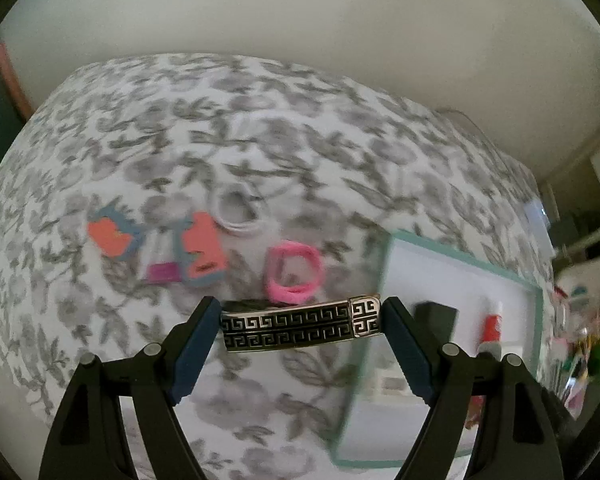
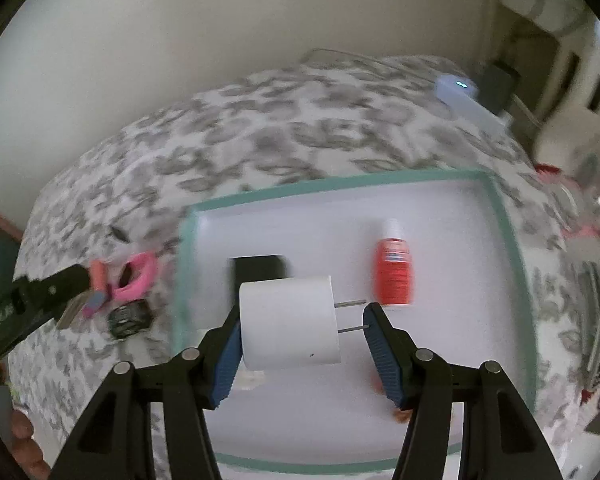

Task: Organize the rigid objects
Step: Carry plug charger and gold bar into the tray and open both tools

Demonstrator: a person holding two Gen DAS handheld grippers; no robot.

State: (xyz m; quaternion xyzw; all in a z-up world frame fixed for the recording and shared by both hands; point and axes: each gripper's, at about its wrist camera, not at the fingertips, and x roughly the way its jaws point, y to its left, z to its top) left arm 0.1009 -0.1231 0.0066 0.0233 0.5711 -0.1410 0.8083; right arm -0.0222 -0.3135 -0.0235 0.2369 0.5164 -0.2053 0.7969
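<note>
A grey floral cloth [image 2: 300, 136] covers the table; a plain cream wall [image 2: 220, 20] rises behind the cloth.

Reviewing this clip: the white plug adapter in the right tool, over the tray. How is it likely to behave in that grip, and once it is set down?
The white plug adapter looks like smooth hard plastic, so probably stiff but a bit slippery. The right tool seems to bear on its flat end and a thin prong tip, so it may pivot. Its rounded side suggests it could roll on the tray.

Glossy metal bracelet [image 1: 302, 326] with black inlay; smooth matt white plastic charger [image 2: 288, 322] with metal prongs; floral cloth bedspread [image 1: 260, 128]; ribbed blue fingers [image 2: 384, 360].
</note>
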